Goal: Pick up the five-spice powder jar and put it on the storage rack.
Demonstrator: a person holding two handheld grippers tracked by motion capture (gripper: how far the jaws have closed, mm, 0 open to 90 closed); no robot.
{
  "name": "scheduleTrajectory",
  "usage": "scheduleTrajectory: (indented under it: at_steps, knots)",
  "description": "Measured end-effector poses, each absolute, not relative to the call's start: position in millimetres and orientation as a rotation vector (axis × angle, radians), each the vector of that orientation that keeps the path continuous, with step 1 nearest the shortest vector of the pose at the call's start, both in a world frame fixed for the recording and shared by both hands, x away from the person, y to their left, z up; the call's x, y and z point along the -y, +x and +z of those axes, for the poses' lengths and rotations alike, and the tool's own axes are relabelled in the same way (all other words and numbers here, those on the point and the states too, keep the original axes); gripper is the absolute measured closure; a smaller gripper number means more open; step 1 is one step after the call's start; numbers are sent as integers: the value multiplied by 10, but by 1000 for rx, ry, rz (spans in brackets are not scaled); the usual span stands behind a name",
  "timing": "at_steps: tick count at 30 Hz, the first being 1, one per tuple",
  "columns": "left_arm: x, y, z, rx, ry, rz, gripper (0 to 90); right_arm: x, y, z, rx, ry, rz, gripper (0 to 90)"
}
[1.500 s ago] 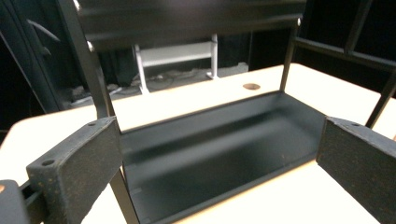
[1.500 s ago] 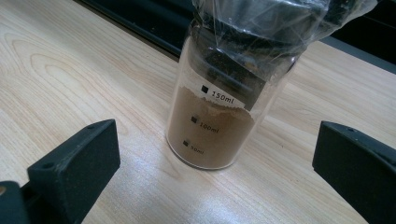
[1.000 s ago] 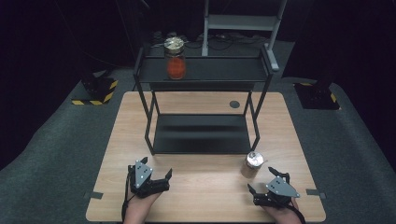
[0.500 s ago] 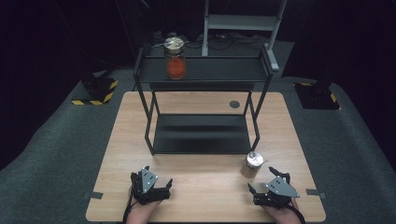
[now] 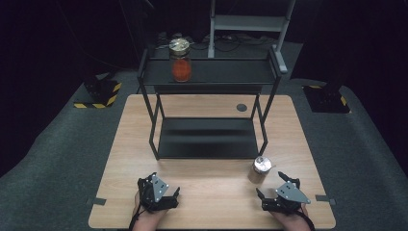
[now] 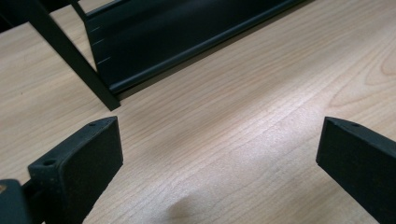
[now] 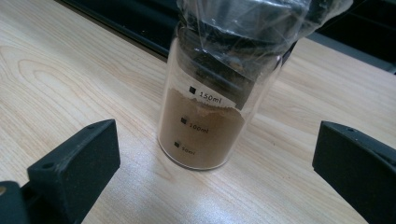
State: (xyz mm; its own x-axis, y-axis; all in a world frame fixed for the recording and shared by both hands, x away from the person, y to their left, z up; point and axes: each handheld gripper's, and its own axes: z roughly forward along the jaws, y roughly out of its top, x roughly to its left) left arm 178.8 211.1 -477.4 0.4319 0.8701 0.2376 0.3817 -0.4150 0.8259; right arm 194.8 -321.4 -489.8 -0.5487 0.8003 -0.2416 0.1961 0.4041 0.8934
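The right gripper (image 5: 275,188) rests low on the table (image 5: 211,197) with its jaws spread wide, pointed at a glass jar (image 7: 210,93) of brown powder that stands upright just ahead of them, untouched, near the front edge of the black rack (image 5: 207,139). The jar's top seems to be wrapped in clear plastic, though it is partly cut off. The left gripper (image 5: 166,192) sits well apart at the near left, jaws wide over bare wood.

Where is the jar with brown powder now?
The jar stands on the table, right side in the high view, before the black rack, just ahead of the right gripper.
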Motion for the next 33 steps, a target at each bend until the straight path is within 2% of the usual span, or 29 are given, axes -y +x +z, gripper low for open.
scheduleTrajectory:
  at_steps: [15, 20, 33]
  knots:
    - [-2072, 1764, -4786, -1022, 2005, 914, 7, 3225, 1939, -4840, -1944, 910, 1151, 0]
    - [-2036, 1754, -4789, -965, 2049, 932, 7, 3246, 1905, -4781, -1907, 922, 1180, 0]
    - [-2059, 1766, -4783, -966, 2046, 916, 7, 3251, 1957, -4700, -1871, 944, 1254, 0]
